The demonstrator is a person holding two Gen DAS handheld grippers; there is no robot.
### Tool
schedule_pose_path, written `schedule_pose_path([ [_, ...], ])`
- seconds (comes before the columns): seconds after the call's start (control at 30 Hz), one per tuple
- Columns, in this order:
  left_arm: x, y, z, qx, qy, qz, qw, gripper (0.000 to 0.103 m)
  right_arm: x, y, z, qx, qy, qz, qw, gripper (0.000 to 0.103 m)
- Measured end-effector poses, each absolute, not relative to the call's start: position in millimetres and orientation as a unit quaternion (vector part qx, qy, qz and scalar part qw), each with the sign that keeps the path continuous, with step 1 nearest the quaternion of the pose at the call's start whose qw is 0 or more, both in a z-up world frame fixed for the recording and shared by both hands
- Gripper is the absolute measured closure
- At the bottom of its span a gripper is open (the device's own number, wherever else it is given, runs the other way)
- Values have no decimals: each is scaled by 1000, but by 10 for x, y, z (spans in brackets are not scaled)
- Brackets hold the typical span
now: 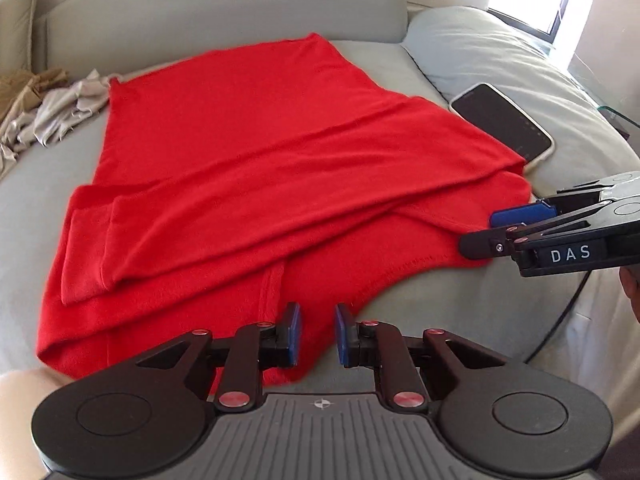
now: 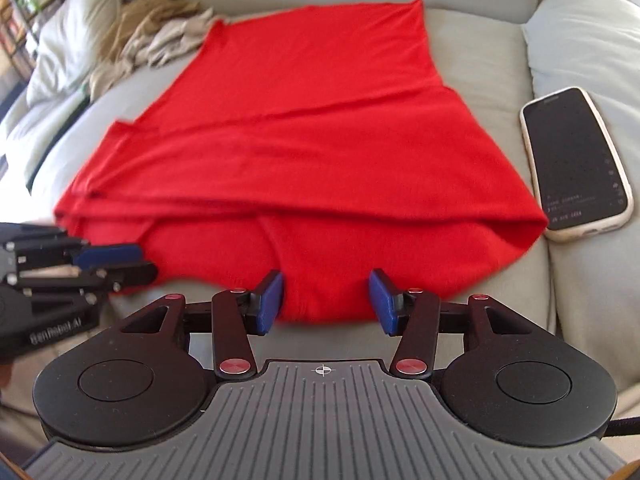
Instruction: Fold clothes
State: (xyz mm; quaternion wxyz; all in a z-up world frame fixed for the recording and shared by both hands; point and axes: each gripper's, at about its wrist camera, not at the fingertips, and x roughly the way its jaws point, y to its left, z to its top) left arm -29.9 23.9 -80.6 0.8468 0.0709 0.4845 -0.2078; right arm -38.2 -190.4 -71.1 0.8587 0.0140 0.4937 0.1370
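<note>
Folding a red garment (image 1: 256,152) spread flat on the grey sofa (image 1: 224,4), sleeves already laid across it.

From the left: a crumpled beige cloth (image 1: 60,108) lies at 10 o'clock; the left gripper (image 1: 318,334) hovers over the near hem at 6 o'clock, jaws narrow with nothing pinched; the right gripper (image 2: 326,300) stands open, straddling the hem near its right corner; a phone (image 2: 576,160) lies at 3 o'clock, just beside the cloth. Both should probably pinch every hem layer, lift evenly and fold away, clear of the phone.
</note>
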Motion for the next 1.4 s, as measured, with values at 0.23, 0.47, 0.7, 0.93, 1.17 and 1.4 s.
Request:
schedule_pose_path([
  [0.23, -457, 537, -638, 26, 472, -190, 861, 82, -655, -2194, -445, 60, 504, 125, 853, 50],
  [0.47, -174, 839, -402, -67, 405, -122, 904, 79, -412, -2422, -275, 146, 440, 103, 880, 52],
  [0.7, 244, 1063, -513, -134, 383, -42, 913, 87, 122, -2429, -503, 183, 405, 70, 893, 99],
  [0.93, 649, 1237, -842, -131, 406, 18, 904, 96, 907, -2448, -973, 261, 426, 98, 861, 95],
  [1.17, 651, 1294, -880, -130, 409, 12, 903, 92, 881, -3185, -1125, 377, 359, -64, 852, 97],
  [1.4, 634, 1269, -884, -122, 409, 11, 905, 92, 419, -3021, -907, 328, 392, 23, 859, 94],
])
